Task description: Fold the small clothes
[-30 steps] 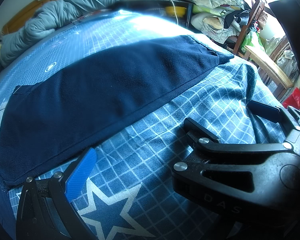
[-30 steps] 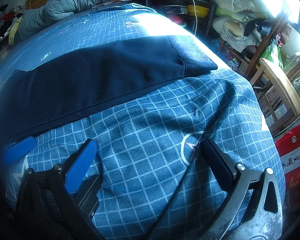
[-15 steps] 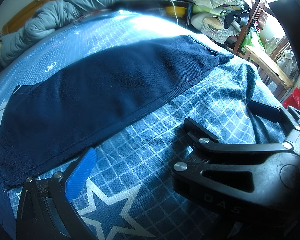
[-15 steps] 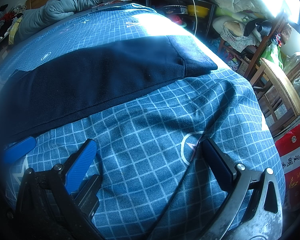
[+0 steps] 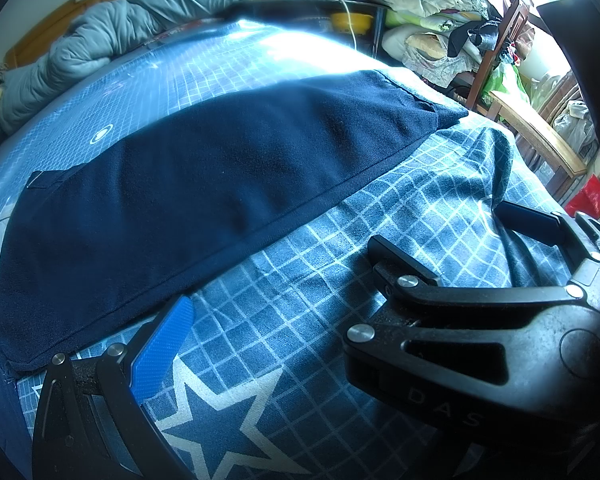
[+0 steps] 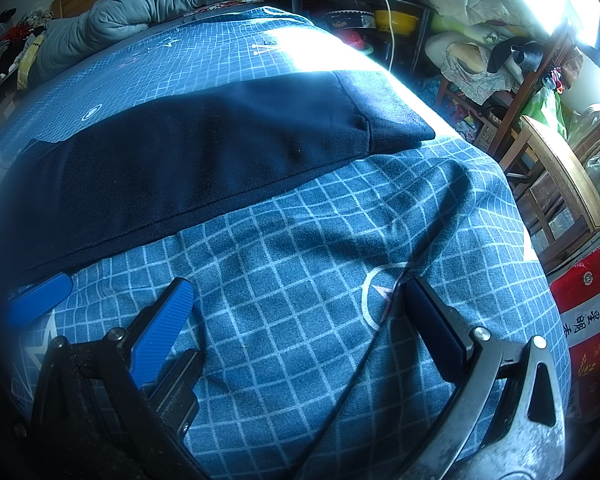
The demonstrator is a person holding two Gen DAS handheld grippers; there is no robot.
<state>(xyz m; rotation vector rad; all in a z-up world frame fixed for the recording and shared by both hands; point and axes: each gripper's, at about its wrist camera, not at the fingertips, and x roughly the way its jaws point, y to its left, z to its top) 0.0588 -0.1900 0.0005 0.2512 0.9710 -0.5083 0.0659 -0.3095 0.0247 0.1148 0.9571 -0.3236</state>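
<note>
navy garment (image 5: 220,184) | flat on bedspread (image 6: 300,280), beyond both fingers | both spread wide, empty

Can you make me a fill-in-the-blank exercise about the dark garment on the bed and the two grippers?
1. The navy blue fabric garment lies flat on a blue bedsheet printed with a white ____ pattern.
2. The right gripper has its jaws ____, holding nothing.
3. The left gripper rests on the sheet, with its blue finger pad next to a large printed white ____.
4. Beside the bed stands a wooden ____.

Missing words: grid; open; star; chair
</note>
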